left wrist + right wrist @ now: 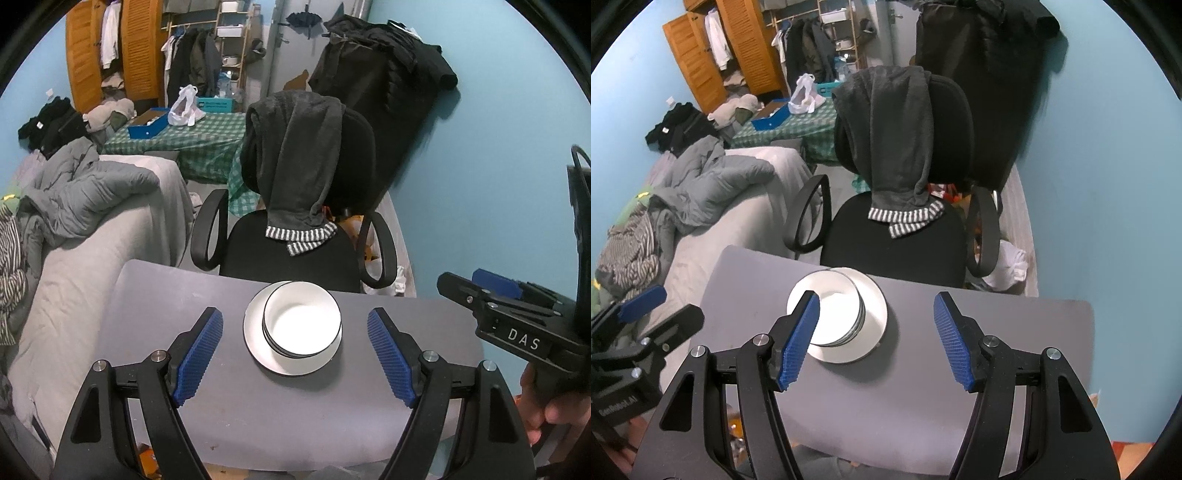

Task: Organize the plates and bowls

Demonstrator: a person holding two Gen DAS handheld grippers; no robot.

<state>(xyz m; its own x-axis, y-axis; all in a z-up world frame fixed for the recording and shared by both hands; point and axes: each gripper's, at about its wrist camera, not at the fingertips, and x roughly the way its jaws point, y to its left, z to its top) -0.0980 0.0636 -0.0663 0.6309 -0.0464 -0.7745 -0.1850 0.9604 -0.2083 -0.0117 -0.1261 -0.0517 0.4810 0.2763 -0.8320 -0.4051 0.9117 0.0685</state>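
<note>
Bowls sit nested on a plate at the table's far edge, both the left gripper and right gripper released and empty, so a careless nudge risks pushing the stack off.

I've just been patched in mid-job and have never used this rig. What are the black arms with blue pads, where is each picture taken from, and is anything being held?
No robot here: a person carries a hand-held tool in each hand, each ending in black tongs with ribbed blue pads. Each picture comes from a fisheye camera on one tool, looking along its fingers. The first shows the left tongs, with the other tool at the right edge; the second shows the right tongs. On the grey table sits a flat white plate with a stack of white black-rimmed bowls on it. Behind stands a black office chair draped with a dark grey garment. Both tongs are open and hold nothing.
</note>
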